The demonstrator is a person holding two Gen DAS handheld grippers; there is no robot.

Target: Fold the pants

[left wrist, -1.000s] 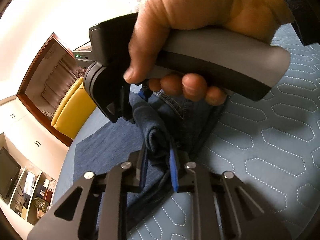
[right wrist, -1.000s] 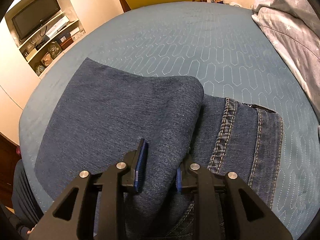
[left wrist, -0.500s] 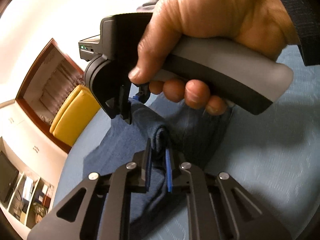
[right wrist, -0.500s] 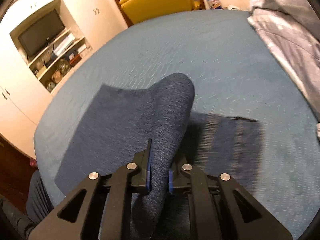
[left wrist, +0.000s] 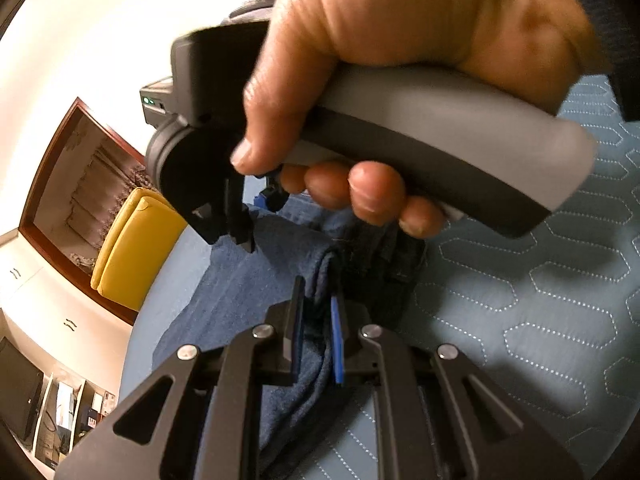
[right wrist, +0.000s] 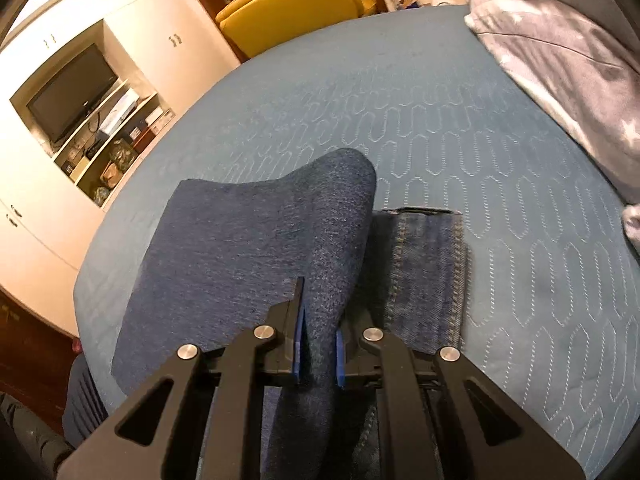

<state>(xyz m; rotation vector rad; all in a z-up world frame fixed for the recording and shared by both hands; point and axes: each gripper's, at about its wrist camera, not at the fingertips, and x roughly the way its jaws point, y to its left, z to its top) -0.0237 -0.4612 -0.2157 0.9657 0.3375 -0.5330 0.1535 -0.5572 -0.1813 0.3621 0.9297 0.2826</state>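
Two black grippers each pinch a fold of the dark blue denim pants (right wrist: 256,240), blue pads pressed into the cloth. The right gripper (right wrist: 318,344) is clamped on a raised, rounded ridge of the soft, finely flecked fabric; the left gripper (left wrist: 316,344) is closed on a bunched vertical pleat. The pants lie partly folded on a bed (right wrist: 440,120) covered by a blue quilt stitched in long rounded lozenges. Beside the lifted fold, a flat section with pale seam stitching (right wrist: 424,264) rests on the quilt. In the left wrist view, a person's hand (left wrist: 400,60) around the smooth grey handle of the right gripper fills the upper frame and blocks most of what lies behind. Further off lie a grey star-printed blanket (right wrist: 560,60) at the bed's right edge, a yellow armchair (right wrist: 292,4), and a television (right wrist: 72,92) set in white cabinets.
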